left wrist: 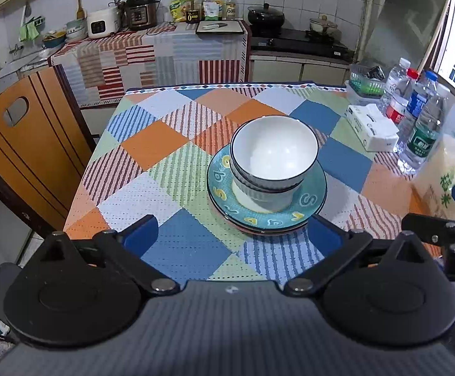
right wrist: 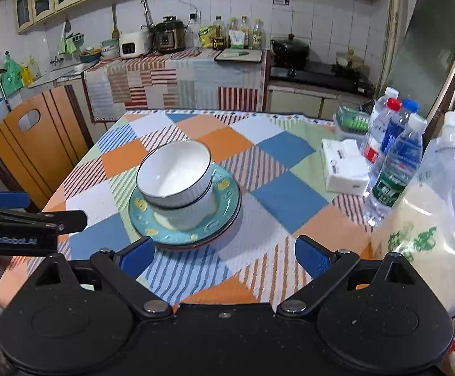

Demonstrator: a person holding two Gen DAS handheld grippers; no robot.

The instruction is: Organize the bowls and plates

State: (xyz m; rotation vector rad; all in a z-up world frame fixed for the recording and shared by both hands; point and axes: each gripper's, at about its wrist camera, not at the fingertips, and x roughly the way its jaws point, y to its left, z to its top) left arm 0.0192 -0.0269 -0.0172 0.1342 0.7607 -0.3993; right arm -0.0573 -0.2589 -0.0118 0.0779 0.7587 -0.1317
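Two white bowls with dark rims (left wrist: 272,156) (right wrist: 175,177) are nested and stand on a teal plate with yellow letters (left wrist: 308,202) (right wrist: 224,202), which lies on another plate whose reddish edge shows underneath. The stack is mid-table on a patchwork cloth. My left gripper (left wrist: 232,235) is open and empty, just short of the stack's near edge. My right gripper (right wrist: 225,255) is open and empty, near the plate's front right edge. The right gripper shows at the left wrist view's right edge (left wrist: 446,228); the left gripper shows at the right wrist view's left edge (right wrist: 23,216).
Water bottles (left wrist: 415,116) (right wrist: 396,156), a tissue pack (left wrist: 371,125) (right wrist: 343,166), a green basket (left wrist: 365,84) and a large plastic jug (right wrist: 440,200) stand along the table's right side. An orange chair (left wrist: 23,144) (right wrist: 36,138) is at the left. A kitchen counter lies behind.
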